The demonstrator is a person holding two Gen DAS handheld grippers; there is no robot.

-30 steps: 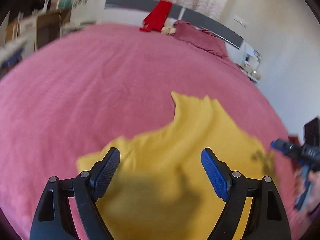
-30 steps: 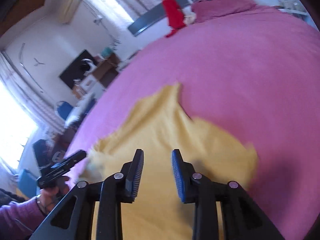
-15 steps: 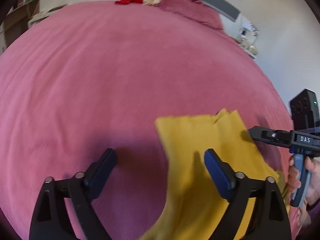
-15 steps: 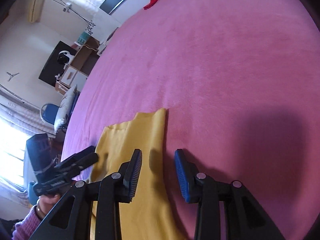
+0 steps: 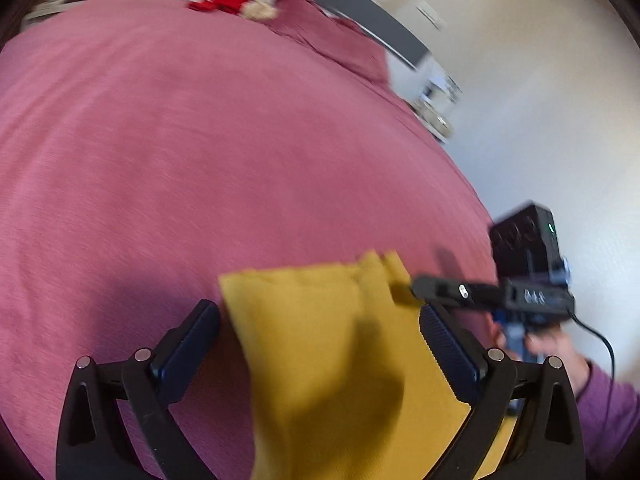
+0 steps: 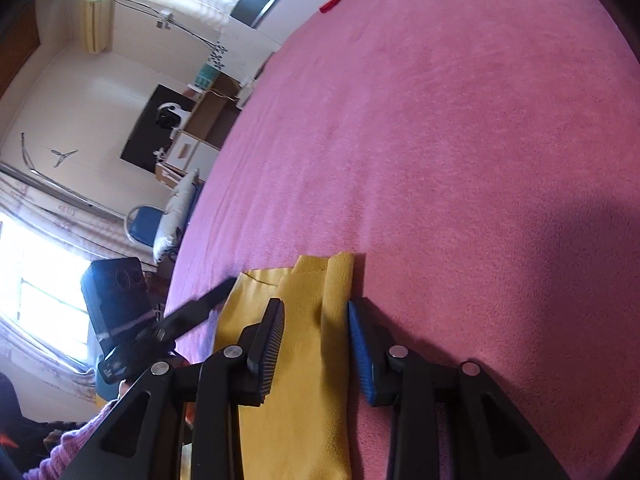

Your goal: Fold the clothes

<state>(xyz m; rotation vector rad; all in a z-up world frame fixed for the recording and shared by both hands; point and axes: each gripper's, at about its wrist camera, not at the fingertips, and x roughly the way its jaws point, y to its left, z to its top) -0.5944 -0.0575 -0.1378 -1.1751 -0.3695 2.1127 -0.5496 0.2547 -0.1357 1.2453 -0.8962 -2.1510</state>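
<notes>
My left claw [image 5: 320, 334] gapes wide and my right claw [image 6: 316, 332] stands narrower, neither gripping, both over the pink bed [image 5: 200, 140], where the folded yellow garment [image 5: 332, 344] lies near its edge between the fingers.

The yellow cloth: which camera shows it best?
The left wrist view: the yellow cloth fills the foreground, far edge and corner visible. The right wrist view shows a narrower strip of it, partly hidden by the gripper.

Daylight glares through the window [image 6: 38, 292], overexposed. Left view motion-blurred; dark shadow on yellow cloth [image 5: 344, 364]. Fisheye edges bend and vignette.
</notes>
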